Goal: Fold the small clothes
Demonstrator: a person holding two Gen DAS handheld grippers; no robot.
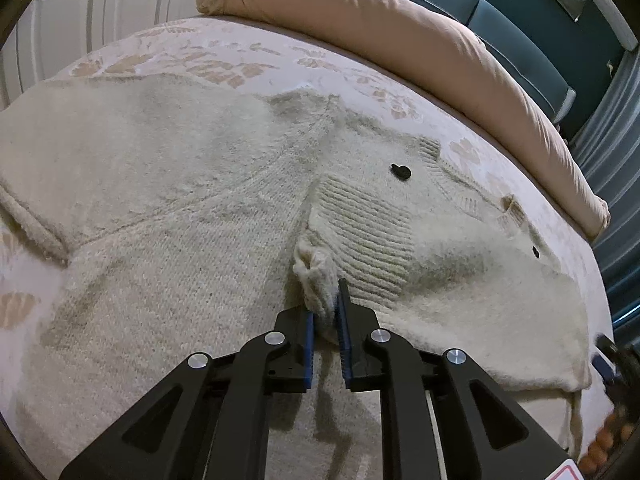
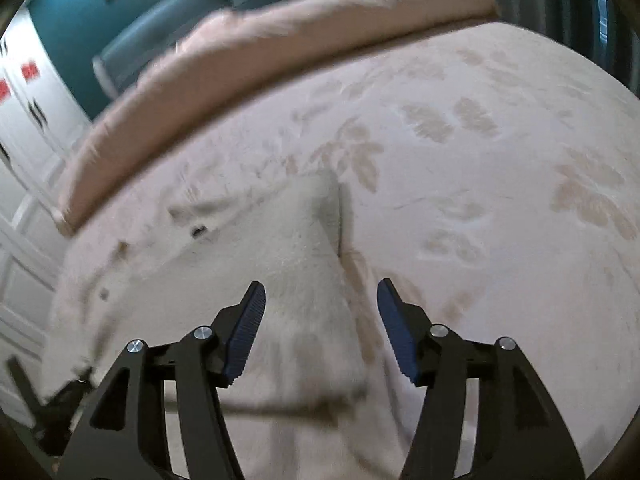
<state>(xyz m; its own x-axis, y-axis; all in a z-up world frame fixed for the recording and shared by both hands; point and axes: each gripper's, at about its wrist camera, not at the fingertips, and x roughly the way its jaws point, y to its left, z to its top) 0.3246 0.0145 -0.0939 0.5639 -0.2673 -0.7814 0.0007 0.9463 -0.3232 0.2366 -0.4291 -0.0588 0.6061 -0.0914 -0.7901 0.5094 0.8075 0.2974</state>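
A cream knitted sweater (image 1: 180, 208) with black buttons (image 1: 401, 171) lies spread on the bed. My left gripper (image 1: 326, 300) is shut on a bunched bit of its ribbed edge (image 1: 316, 276), with the wool pinched between the blue pads. In the right wrist view, which is blurred, a folded part of the same sweater (image 2: 296, 248) lies under my right gripper (image 2: 320, 284). Its fingers stand wide apart above the sweater's right edge, open, with nothing gripped between the pads.
The bed has a pale cover with a tan leaf pattern (image 2: 480, 152). A long pink-beige rolled blanket (image 1: 400, 28) lies along its far side, with a teal padded headboard (image 1: 520, 24) behind it. White panelled doors (image 1: 72, 24) stand at the left.
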